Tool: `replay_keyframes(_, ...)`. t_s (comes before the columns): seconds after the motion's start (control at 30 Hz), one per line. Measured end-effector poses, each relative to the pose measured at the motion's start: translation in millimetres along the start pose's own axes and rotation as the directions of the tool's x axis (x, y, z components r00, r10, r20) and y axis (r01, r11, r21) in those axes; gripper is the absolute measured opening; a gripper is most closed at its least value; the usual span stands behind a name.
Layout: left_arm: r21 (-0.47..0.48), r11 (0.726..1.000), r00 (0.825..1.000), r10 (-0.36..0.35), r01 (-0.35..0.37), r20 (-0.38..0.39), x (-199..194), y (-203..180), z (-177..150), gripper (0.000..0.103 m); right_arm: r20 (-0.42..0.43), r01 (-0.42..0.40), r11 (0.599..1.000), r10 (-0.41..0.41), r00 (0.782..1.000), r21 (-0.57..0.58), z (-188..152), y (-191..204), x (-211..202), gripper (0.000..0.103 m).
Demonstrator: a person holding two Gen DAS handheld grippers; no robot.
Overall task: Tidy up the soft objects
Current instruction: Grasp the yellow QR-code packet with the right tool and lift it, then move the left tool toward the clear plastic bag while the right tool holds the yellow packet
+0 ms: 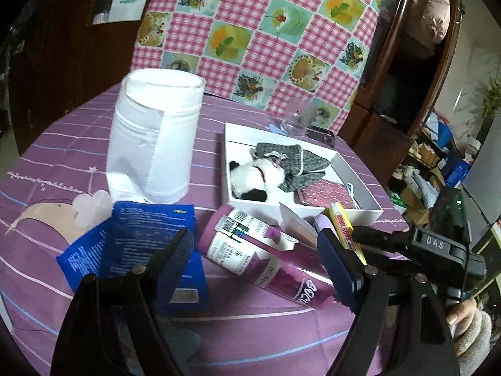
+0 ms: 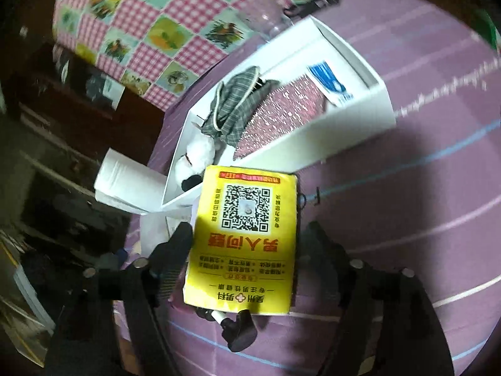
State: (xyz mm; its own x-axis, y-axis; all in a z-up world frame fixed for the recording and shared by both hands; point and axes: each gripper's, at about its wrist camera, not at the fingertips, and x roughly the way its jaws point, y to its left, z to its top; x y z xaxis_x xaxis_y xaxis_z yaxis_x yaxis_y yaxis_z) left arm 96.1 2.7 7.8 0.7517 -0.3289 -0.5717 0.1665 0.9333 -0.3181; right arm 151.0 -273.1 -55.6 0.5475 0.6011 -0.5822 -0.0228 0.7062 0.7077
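A yellow tissue packet with a QR code lies between the fingers of my right gripper, which stands open. Its left finger touches the packet's edge and the right finger stands a little off it. Just beyond is a white box holding a panda plush, a grey plaid cloth and a pink sparkly pouch. My left gripper is open and empty, hovering over a pink carton in front of the box. The yellow packet shows there edge-on.
A white fabric bin stands upright at the back left. A blue packet lies near my left finger. A glass stands behind the box. A checked cloth hangs behind the round purple table. A hand shows at right.
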Motion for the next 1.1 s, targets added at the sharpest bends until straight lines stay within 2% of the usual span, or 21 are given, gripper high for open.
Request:
replay_keyframes(0.13, 0.019, 1.0, 1.0, 0.006, -0.006, -0.014, 4, -5, -3, 0.082, -0.038, -0.051, 0.999, 0.051, 0.998, 0.005, -3, 4, 3, 0.082)
replay_keyframes(0.3, 0.022, 1.0, 1.0, 0.006, -0.006, -0.015, 5, -6, -3, 0.082, -0.044, -0.016, 0.998, 0.013, 0.999, -0.062, -7, 13, 6, 0.083)
replay_keyframes(0.57, 0.025, 0.999, 0.999, -0.023, 0.024, -0.034, 8, -10, -4, 0.082, -0.072, -0.024, 1.0, 0.022, 0.997, -0.019, -3, 9, 4, 0.083)
replay_keyframes(0.6, 0.027, 0.999, 0.999, -0.028, 0.029, -0.034, 9, -11, -5, 0.082, -0.07, -0.022, 1.0, 0.021, 0.997, -0.022, -3, 9, 5, 0.081)
replay_keyframes(0.63, 0.032, 0.999, 0.999, -0.029, 0.031, -0.035, 9, -12, -5, 0.082, -0.068, -0.01, 1.0, 0.008, 0.998, -0.03, -4, 9, 5, 0.071)
replay_keyframes(0.67, 0.037, 0.999, 0.999, -0.029, 0.03, -0.034, 9, -13, -6, 0.082, -0.064, 0.011, 0.999, -0.013, 0.998, -0.039, -4, 9, 5, 0.069)
replay_keyframes(1.1, 0.025, 0.999, 0.999, -0.024, 0.025, -0.04, 10, -11, -7, 0.082, -0.058, -0.012, 1.0, 0.011, 0.998, -0.027, -6, 7, 0, 0.063)
